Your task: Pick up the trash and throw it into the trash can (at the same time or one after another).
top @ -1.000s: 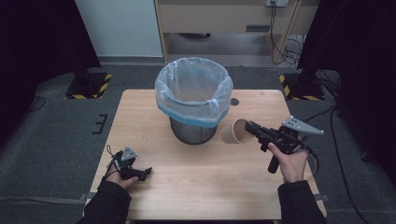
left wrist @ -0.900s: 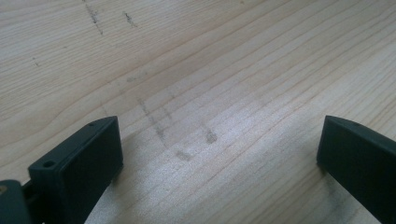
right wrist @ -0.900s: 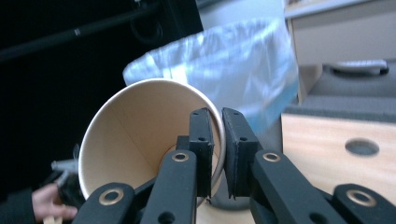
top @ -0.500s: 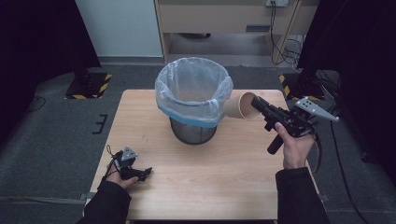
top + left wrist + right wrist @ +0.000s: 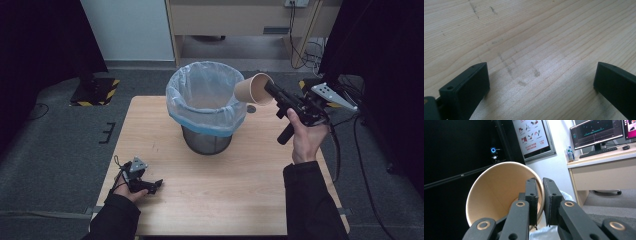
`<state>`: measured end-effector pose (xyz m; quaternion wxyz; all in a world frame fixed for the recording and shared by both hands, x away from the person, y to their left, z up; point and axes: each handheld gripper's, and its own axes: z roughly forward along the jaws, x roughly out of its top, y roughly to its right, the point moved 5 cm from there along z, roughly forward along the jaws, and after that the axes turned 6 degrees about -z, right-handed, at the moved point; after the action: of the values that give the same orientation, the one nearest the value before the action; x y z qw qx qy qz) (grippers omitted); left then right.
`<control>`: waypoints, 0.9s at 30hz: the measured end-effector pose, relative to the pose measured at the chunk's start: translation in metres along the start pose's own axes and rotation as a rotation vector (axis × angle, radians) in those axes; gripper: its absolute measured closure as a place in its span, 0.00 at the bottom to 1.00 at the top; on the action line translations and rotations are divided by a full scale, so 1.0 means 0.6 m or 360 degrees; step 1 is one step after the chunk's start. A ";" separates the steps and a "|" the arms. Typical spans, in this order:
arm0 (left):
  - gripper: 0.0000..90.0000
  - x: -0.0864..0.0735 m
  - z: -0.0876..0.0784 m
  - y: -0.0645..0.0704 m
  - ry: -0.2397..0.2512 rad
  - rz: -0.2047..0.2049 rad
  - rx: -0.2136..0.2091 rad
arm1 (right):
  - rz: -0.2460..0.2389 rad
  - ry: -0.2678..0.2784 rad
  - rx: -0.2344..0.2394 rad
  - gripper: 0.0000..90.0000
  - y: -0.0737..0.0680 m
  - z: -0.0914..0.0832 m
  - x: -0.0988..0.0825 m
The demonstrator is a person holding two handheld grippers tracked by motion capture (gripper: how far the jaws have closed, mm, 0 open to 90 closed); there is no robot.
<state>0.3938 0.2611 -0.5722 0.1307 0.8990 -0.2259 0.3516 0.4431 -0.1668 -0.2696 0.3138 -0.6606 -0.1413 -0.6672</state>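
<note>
A brown paper cup [image 5: 253,89] is held up in the air on its side, just beside the right rim of a wire waste bin [image 5: 206,111] and slightly above it. Its open mouth faces the tool, its base toward the bin. The right tongs [image 5: 272,90] grip it by the wall at the mouth: in the right gripper view, one jaw sits inside the cup [image 5: 501,195] and the other outside, pinched close on the thin paper. Gripping the rim this way likely lets the cup be carried over the bin and let fall. The person's right hand [image 5: 304,135] holds the tool raised, the forearm coming up from the bench's near edge.

The bin stands toward the far middle of the wooden bench [image 5: 235,190], lined with a pale, blue-tinged plastic bag [image 5: 200,92] folded over its rim, presumably to catch rubbish.

The left tongs [image 5: 155,184] rest low at the near left corner of the bench in the left hand [image 5: 131,186], apparently idle. In the left gripper view the jaws stand wide apart with nothing between them, bare wood grain beneath.

The bottom of the bin cannot be seen. A small dark spot on the bench behind the cup is too small to identify.
</note>
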 end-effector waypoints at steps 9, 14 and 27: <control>0.00 0.000 0.000 0.000 0.0001 0.0002 -0.0002 | 0.0003 -0.0004 -0.0008 0.93 -0.005 0.043 -0.002; 0.00 0.000 0.000 0.000 0.0002 0.0000 -0.0003 | -0.0005 -0.0028 -0.0022 0.92 -0.008 0.073 -0.008; 0.00 0.001 0.001 0.000 0.0004 0.0004 -0.0005 | 0.0018 -0.0147 -0.0097 0.89 -0.005 0.158 -0.054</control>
<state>0.3944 0.2611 -0.5722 0.1320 0.8981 -0.2274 0.3525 0.5145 -0.0997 -0.2920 0.2905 -0.7008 -0.1317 -0.6381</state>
